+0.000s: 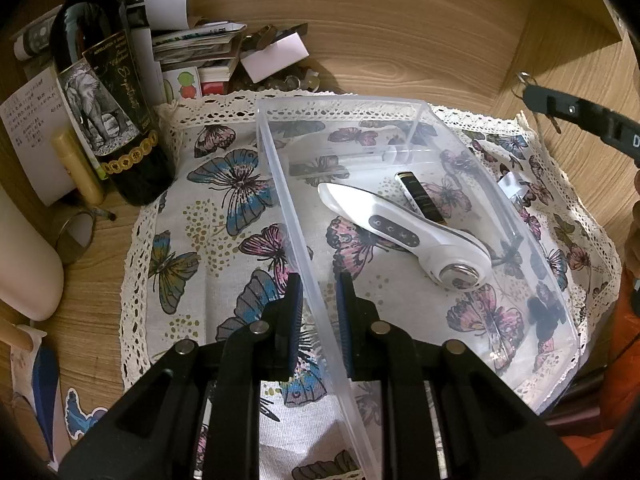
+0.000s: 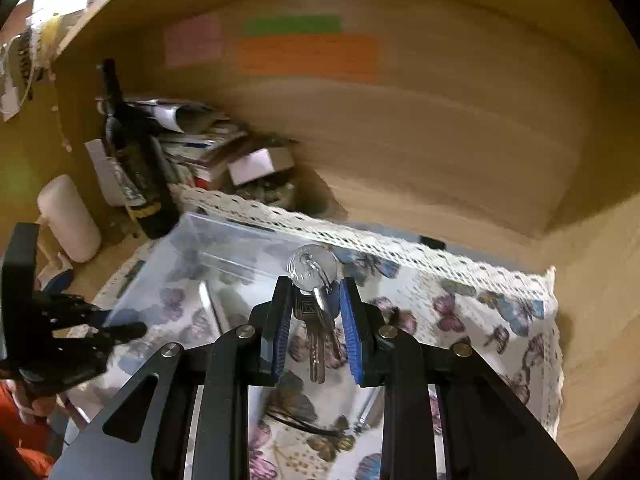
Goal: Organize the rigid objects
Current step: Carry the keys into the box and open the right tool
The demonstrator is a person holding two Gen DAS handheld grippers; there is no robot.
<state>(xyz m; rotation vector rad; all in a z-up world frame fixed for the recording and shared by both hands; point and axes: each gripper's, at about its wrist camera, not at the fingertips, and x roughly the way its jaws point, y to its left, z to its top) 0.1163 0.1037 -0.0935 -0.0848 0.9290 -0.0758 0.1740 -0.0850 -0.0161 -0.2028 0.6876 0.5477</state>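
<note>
1. The left gripper (image 1: pixel 318 300) is clamped on the bin (image 1: pixel 280 184) wall, likely to steady it.
2. The right gripper (image 2: pixel 312 304) is pinched on the keys (image 2: pixel 314 312), held above the cloth (image 2: pixel 460 300) beside the bin, probably bound for it.
3. Inside lie a white device (image 1: pixel 404 232) and a dark tube (image 1: pixel 418 196).
4. The right view is blurred; clear walls hide other contents.

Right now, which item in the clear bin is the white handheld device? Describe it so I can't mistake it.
On the butterfly-print cloth sits a clear plastic bin. Inside lies a long white handheld device with a round metal head. Beside it lies a slim black tube: darker, shorter, no buttons.
</note>
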